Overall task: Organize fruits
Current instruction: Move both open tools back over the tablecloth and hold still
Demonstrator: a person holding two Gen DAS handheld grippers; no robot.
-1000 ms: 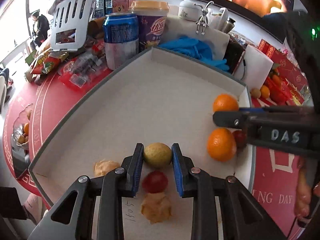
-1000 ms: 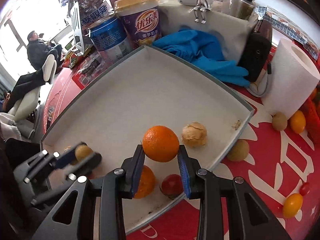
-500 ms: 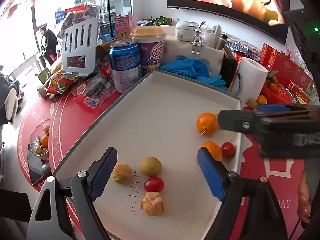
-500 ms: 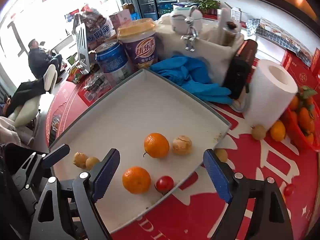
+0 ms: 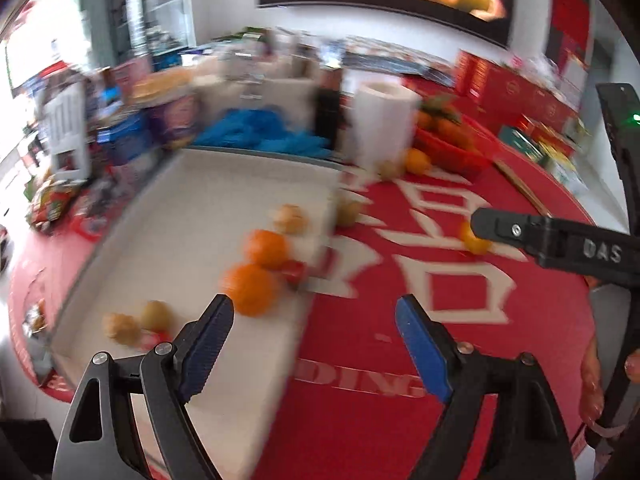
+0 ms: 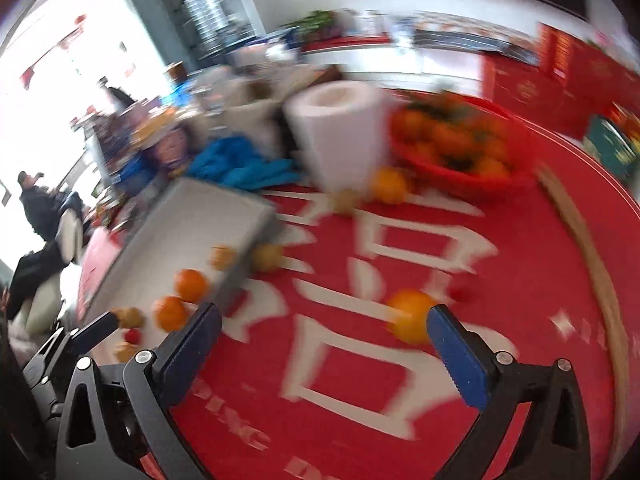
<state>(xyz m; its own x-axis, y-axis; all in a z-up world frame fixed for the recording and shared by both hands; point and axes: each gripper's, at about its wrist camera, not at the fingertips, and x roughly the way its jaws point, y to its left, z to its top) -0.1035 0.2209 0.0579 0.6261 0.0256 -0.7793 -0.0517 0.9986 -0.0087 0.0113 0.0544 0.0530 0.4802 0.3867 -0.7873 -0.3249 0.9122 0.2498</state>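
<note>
Both views are motion-blurred. A white tray (image 5: 192,208) on the red tablecloth holds two oranges (image 5: 252,288), a red cherry tomato (image 5: 294,270) and several small yellowish fruits (image 5: 156,314). My left gripper (image 5: 314,330) is open and empty, above the tray's right edge. My right gripper (image 6: 324,332) is open and empty over the red cloth; a small orange fruit (image 6: 410,314) lies just beyond its right finger. The tray also shows in the right wrist view (image 6: 188,236). More loose fruits (image 6: 386,186) lie by the paper roll.
A white paper roll (image 6: 340,128) and a red basket of tangerines (image 6: 456,144) stand at the back. Blue gloves (image 5: 260,136), cans and cups crowd behind the tray. The right gripper's body (image 5: 560,240) shows at right in the left wrist view.
Both grippers let go of their fruits in the tray, opened wide, pulled back and swung right toward the red cloth. The oranges and small fruits stay in the tray.
</note>
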